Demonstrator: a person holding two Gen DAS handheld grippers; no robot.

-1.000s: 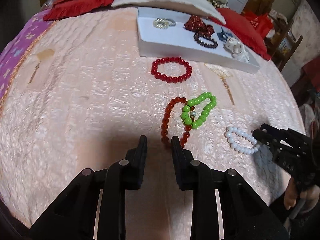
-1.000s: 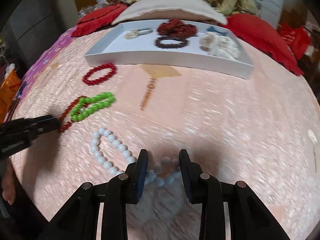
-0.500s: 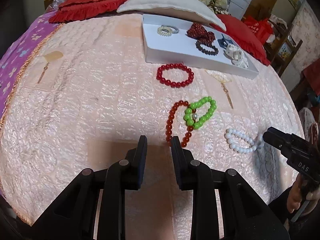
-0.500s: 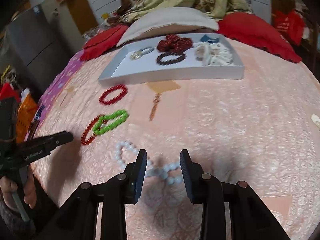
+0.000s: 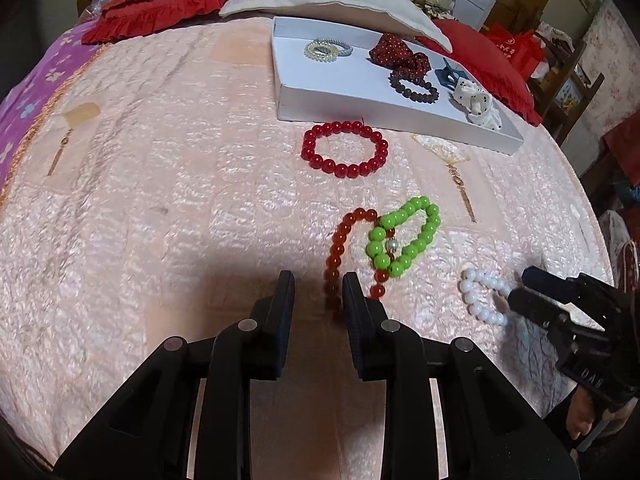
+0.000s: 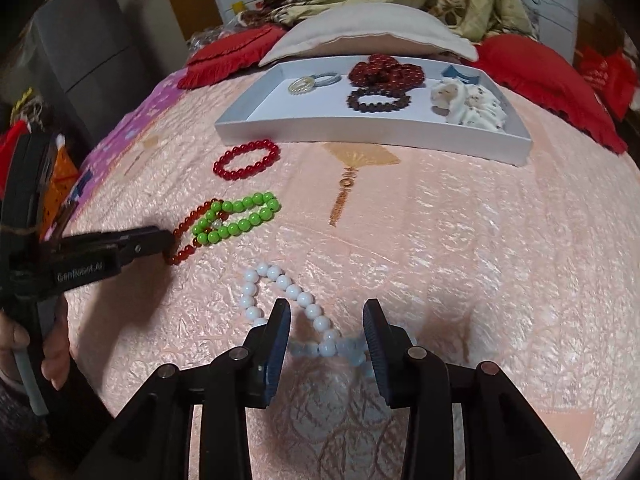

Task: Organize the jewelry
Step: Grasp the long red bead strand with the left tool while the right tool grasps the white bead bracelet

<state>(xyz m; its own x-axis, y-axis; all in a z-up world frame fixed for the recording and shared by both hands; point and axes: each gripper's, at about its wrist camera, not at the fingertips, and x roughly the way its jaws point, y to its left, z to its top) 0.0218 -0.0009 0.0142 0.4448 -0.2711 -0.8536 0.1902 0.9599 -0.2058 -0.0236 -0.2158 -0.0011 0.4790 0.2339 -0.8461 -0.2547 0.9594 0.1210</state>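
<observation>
Left gripper (image 5: 318, 292): jaws parted, nothing between the pads; the near end of the orange-red bead bracelet (image 5: 334, 258) lies in the gap just ahead of the tips, on the bed's pink quilted cover (image 5: 160, 184).

Right gripper (image 6: 326, 320): jaws spread wide, not gripping; the white bead bracelet (image 6: 280, 300) lies on the cover with its near end running between the two tips.

Green bead bracelet (image 5: 404, 238): just beyond the left jaws and slightly to their right, overlapping the orange-red bracelet.

Red bead bracelet (image 5: 345, 149): farther ahead of the left jaws, lying apart, close to the tray's near wall.

White tray (image 6: 360, 130): well beyond both jaws; holds a dark bead bracelet (image 6: 378, 100), a red dotted scrunchie (image 6: 384, 72), coiled hair ties (image 6: 304, 85), a white dotted fabric piece (image 6: 468, 106) and a blue clip (image 6: 460, 73).
</observation>
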